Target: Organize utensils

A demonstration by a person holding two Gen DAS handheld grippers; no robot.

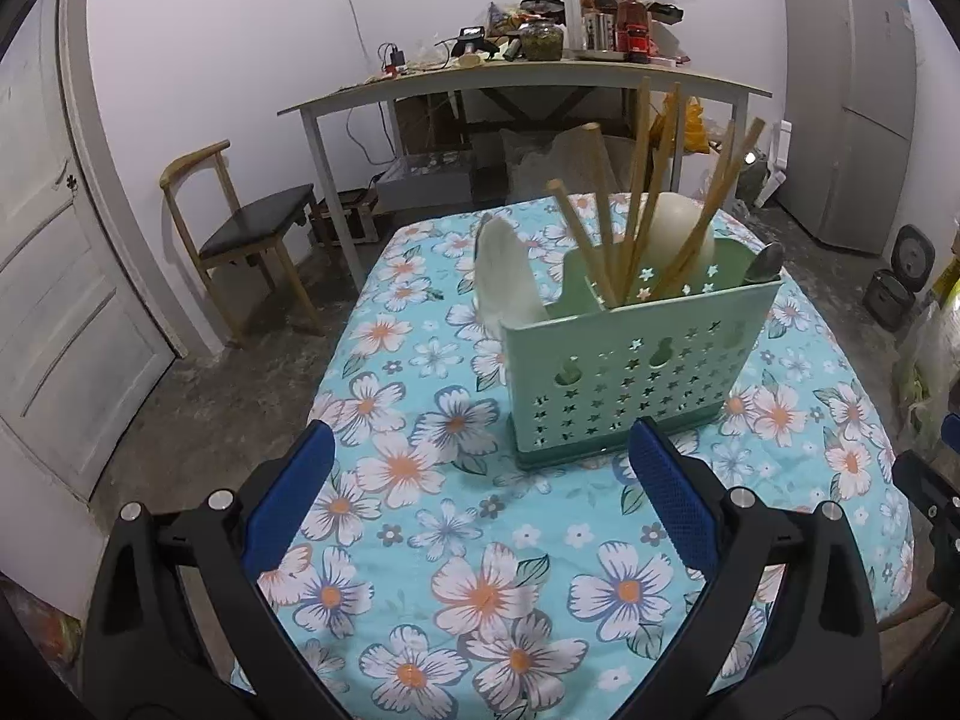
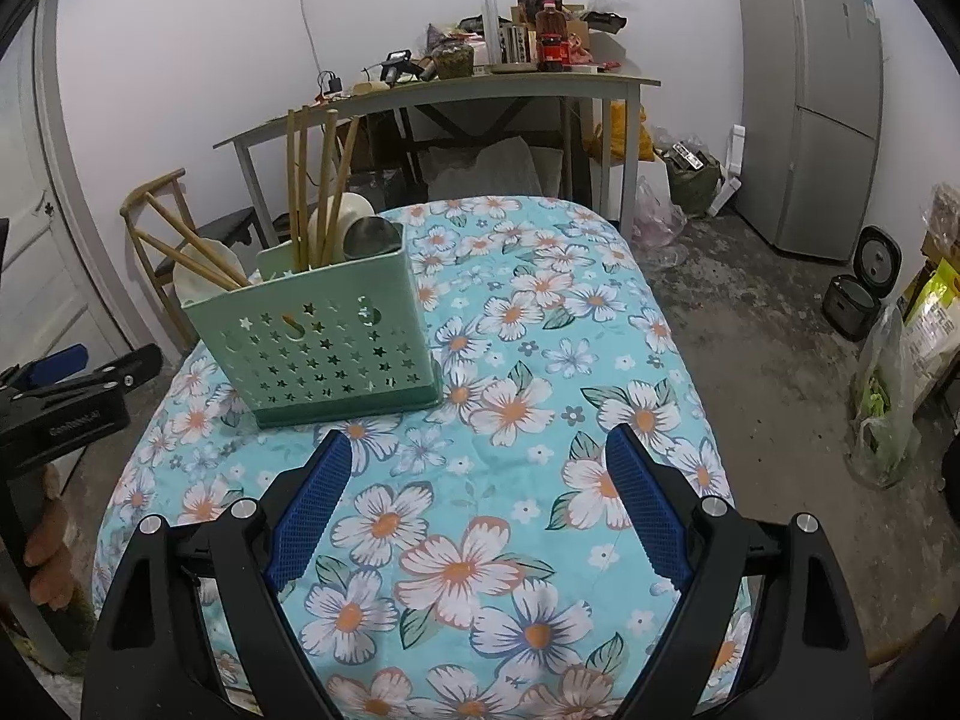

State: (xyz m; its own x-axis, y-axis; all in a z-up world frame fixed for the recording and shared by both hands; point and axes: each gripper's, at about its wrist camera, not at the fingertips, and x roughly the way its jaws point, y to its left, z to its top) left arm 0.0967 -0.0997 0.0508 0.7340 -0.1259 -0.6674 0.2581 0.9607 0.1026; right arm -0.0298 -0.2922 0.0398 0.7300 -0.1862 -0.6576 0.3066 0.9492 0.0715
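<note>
A green perforated utensil holder [image 1: 636, 366] stands upright on the floral tablecloth [image 1: 456, 576]. It holds several wooden chopsticks [image 1: 642, 198], white spoons [image 1: 507, 276] and a metal spoon [image 1: 763, 264]. My left gripper [image 1: 480, 450] is open and empty, just in front of the holder. In the right wrist view the holder [image 2: 324, 348] sits at the left with the chopsticks [image 2: 312, 186] in it. My right gripper [image 2: 477, 450] is open and empty, to the right of and nearer than the holder. The left gripper [image 2: 72, 372] shows at the left edge.
A wooden chair [image 1: 240, 228] stands left of the table. A cluttered desk [image 1: 528, 78] is behind. A grey fridge [image 2: 810, 96] stands at the right wall, with rice cookers [image 2: 858, 288] and bags [image 2: 888, 396] on the floor.
</note>
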